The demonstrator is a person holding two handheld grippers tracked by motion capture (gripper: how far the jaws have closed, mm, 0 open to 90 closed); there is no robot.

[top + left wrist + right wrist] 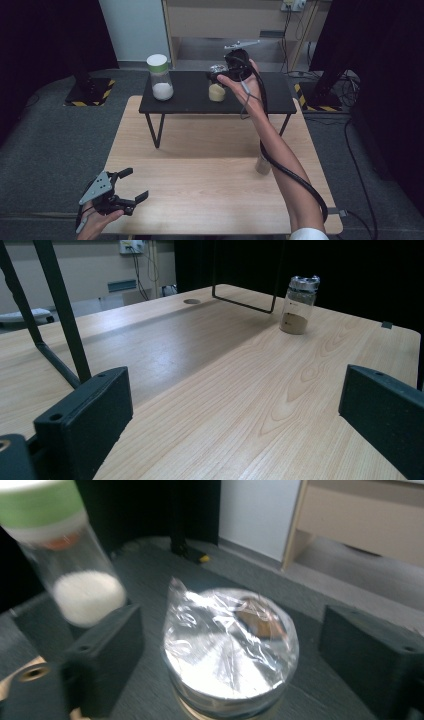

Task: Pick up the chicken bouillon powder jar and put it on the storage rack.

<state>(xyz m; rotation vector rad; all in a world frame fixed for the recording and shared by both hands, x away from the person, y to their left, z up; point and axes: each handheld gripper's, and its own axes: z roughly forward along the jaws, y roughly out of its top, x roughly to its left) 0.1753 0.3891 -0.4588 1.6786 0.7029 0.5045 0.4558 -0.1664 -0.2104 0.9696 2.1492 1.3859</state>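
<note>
On the black raised shelf (260,102) at the far side of the table (200,180), the right gripper (230,650) hangs over the foil-capped jar (231,647), jaws spread to either side of its cap with neither pad touching; the jar seems set down and freed, or not yet gripped. It holds pale yellow powder (seen from above). Left of it stands 1 green-lidded jar (160,77) of white powder; 1 small jar (299,304) of tan powder sits on the table's right. Near left, the left gripper (134,187) waits, spread and holding nothing

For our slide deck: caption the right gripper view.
Open tool straddling a foil-capped jar, green-lidded jar behind.
</note>
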